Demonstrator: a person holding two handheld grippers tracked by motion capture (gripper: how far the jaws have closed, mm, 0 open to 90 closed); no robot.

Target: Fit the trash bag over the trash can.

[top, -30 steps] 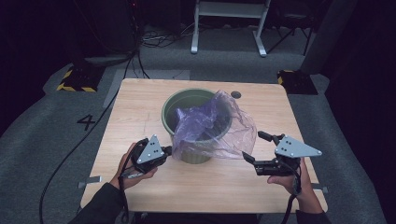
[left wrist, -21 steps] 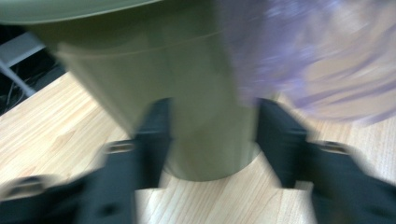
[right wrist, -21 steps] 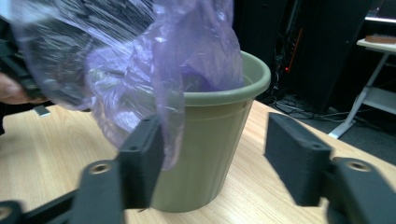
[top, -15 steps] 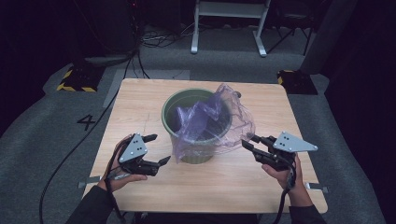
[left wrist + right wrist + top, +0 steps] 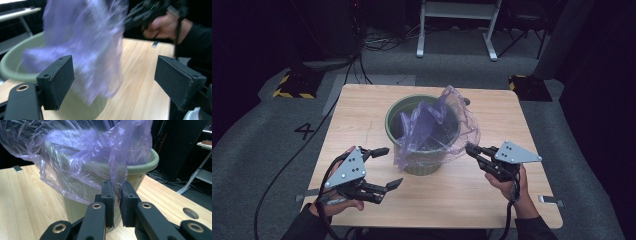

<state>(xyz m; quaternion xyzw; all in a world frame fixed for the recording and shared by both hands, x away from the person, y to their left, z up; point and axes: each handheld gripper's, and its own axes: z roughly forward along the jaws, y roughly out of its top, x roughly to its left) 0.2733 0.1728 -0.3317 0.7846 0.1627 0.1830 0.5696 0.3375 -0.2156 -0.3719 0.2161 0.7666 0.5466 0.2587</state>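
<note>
Thin purple plastic, a translucent bag, sits half in and half over a green bucket at the centre of the frame on the wooden surface, its film draped down the bucket's near and right sides in the high view. The right gripper, at the lower right of that view, has its jaws closed almost completely on a fold of the bag's edge; the right gripper view shows the film pinched between the two pads just in front of the bucket rim. The left gripper, at the lower left, has its jaws spread wide and holds nothing; in the left gripper view the bag hangs beyond them, blurred. Likely hazards: a hard one-sided pull by the right gripper could tear the thin film or tip the light bucket, and the unheld side may slip into the bucket. Both hands grip their tools from below, forearms entering at the bottom edge, the grippers angled inward toward the bucket
</note>
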